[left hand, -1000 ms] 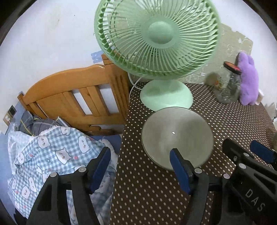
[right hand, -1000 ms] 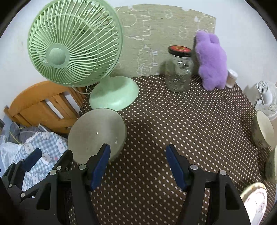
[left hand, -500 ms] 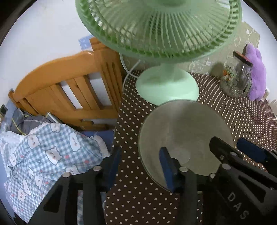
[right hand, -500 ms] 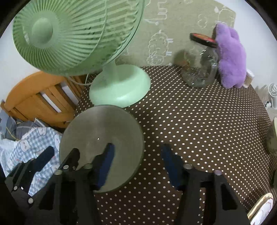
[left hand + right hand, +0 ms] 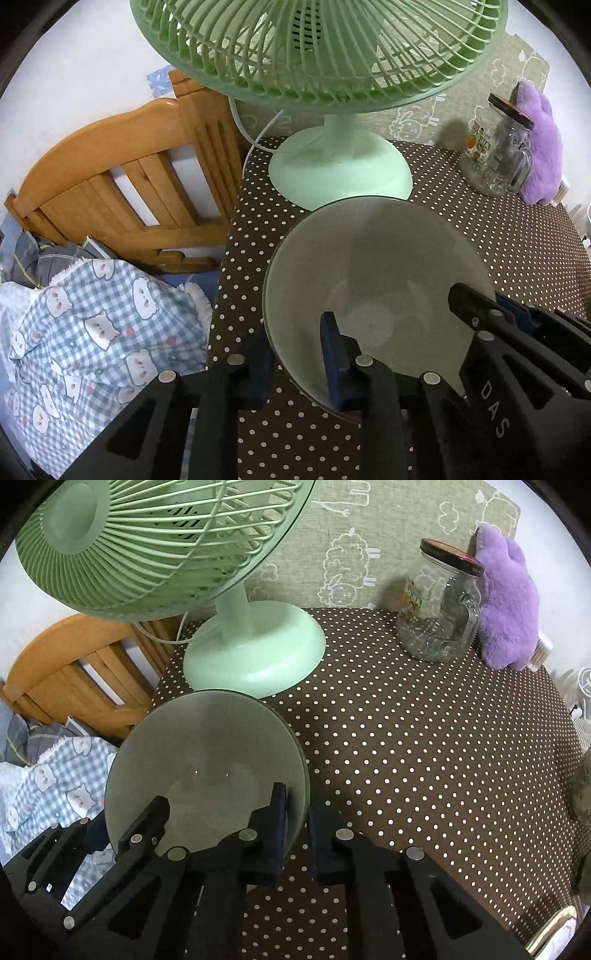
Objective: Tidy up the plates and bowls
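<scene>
A pale green bowl (image 5: 376, 266) (image 5: 207, 746) sits near the left edge of the brown dotted tablecloth (image 5: 424, 746), just in front of the fan's base. My left gripper (image 5: 295, 343) straddles the bowl's near-left rim, one pad inside and one outside, jaws closing onto the wall. My right gripper (image 5: 301, 805) is closing on the near-right rim the same way, with the wall pinched between its blue pads. Each gripper shows in the other's view: the right gripper (image 5: 495, 310) and the left gripper (image 5: 127, 814).
A mint fan (image 5: 340, 173) (image 5: 255, 653) stands right behind the bowl. A glass jar (image 5: 436, 609) and a purple plush (image 5: 506, 609) stand at the back. A wooden headboard (image 5: 122, 177) and a checked blanket (image 5: 92, 332) lie left of the table. A plate edge (image 5: 550, 934) is at bottom right.
Both grippers came down and forward to the bowl. Their jaws went from wide open to closed over its rim, one on each side.
</scene>
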Available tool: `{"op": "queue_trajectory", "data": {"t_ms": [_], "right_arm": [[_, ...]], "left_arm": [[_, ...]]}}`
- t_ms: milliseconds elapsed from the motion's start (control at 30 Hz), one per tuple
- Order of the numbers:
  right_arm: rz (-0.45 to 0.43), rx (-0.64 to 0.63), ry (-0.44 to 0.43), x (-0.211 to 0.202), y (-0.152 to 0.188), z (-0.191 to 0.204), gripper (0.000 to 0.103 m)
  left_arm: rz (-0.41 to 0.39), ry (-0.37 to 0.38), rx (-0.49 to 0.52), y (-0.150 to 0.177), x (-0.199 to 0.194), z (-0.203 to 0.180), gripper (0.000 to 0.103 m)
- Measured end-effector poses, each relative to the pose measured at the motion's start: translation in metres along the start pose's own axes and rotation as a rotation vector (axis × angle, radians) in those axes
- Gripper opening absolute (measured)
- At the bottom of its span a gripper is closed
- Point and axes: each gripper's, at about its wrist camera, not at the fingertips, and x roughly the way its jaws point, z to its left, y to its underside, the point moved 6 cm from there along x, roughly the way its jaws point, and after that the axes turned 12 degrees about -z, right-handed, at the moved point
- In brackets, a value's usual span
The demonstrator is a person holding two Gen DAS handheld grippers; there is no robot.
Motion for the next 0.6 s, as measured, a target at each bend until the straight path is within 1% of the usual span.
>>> {"op": "queue_trajectory", "data": {"t_ms": [167, 267, 467, 600], "right_arm": [[0.007, 0.010, 0.012, -0.005, 0.002, -0.003, 0.013], [0.015, 0.018, 0.024, -0.015, 0.004, -0.008, 0.013], [0.026, 0.050, 0.052, -0.038, 0.011, -0.024, 0.013], [0.017, 0.069, 0.079, -0.057, 0.018, -0.038, 0.013]], "left_arm": [[0.014, 0.014, -0.008, 0.002, -0.007, -0.004, 0.021], [0.027, 0.029, -0.016, 0.004, -0.014, -0.009, 0.021], [0.021, 0.060, 0.045, 0.003, -0.033, -0.032, 0.021], [0.019, 0.090, 0.058, 0.007, -0.048, -0.047, 0.021]]}}
